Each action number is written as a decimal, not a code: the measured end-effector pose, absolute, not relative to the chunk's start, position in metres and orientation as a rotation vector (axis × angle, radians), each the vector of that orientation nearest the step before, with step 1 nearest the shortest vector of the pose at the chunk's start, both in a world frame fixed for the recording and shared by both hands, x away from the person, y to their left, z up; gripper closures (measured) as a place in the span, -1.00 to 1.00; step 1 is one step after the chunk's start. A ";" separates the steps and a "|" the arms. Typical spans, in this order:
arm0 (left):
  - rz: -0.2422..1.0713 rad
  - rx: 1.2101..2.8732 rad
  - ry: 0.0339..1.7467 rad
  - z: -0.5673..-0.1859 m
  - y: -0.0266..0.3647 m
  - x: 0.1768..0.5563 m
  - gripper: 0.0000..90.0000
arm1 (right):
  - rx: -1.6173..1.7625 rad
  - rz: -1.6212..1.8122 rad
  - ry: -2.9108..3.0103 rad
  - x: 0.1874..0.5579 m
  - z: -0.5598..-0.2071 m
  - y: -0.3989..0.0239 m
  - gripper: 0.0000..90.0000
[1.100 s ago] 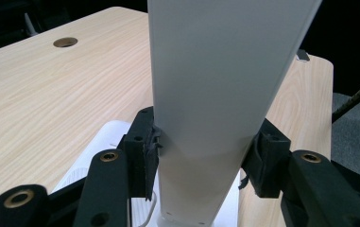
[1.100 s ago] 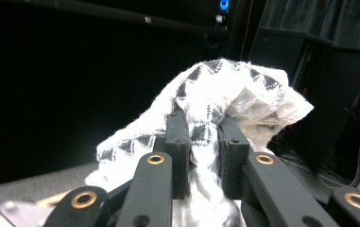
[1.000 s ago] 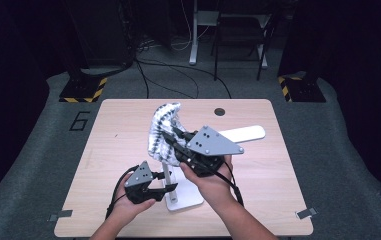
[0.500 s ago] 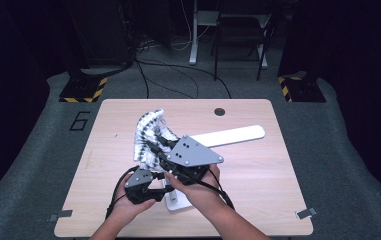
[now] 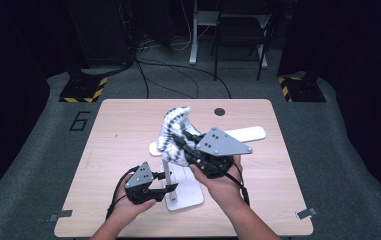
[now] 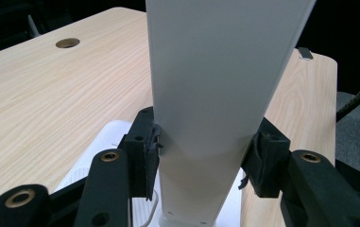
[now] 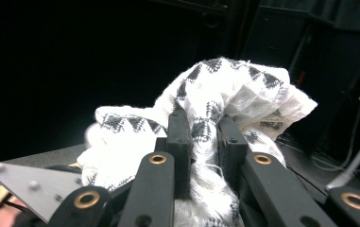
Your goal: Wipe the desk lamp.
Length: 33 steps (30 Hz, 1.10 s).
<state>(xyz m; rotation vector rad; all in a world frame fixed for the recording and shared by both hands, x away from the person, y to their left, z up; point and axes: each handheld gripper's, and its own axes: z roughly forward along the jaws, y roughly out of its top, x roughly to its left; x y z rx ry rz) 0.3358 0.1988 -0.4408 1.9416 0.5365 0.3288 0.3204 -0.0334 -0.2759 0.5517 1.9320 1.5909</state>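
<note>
Writing is found in one place: a large grey "6" [image 5: 80, 120] is marked on the floor covering just beyond the table's [image 5: 123, 130] far left corner. No brand or label can be read on the stand, the cloth or the grippers.

Left gripper [image 5: 164, 183] is seen low on the near side of the table in the high view, its jaws set on either side of the white upright post [image 6: 215, 94] of a stand; in the left gripper view both pads are pressed against the post's flanks, so the post is clamped. The stand's white base plate [image 5: 188, 197] is lying flat on the table, partly covered by the gripper and the hand.

Right gripper [image 7: 206, 137] is held above the table near its middle, closed tight on a white cloth with black zigzag bands [image 7: 234, 94]; a bunched fold is pinched between its pads. The cloth is raised off the table, at the top of the post and against the stand's long white crossbar [image 5: 248, 133].

Whether the cloth is draped over the crossbar or merely in front of it cannot be told. The post's top is cut off in the left gripper view, and the lower cloth is hidden behind the jaws in the right gripper view
</note>
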 end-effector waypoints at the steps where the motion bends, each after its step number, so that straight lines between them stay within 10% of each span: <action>1: 0.334 1.943 0.535 -0.441 0.199 0.336 0.17 | 0.572 1.588 1.924 0.321 -0.277 -0.040 0.76; 18: 0.320 1.945 0.543 -0.441 0.198 0.335 0.17 | 0.829 1.510 1.787 0.328 -0.283 -0.139 0.76; 33: 0.316 1.954 0.535 -0.442 0.199 0.335 0.17 | 0.747 1.523 1.817 0.324 -0.282 -0.116 0.76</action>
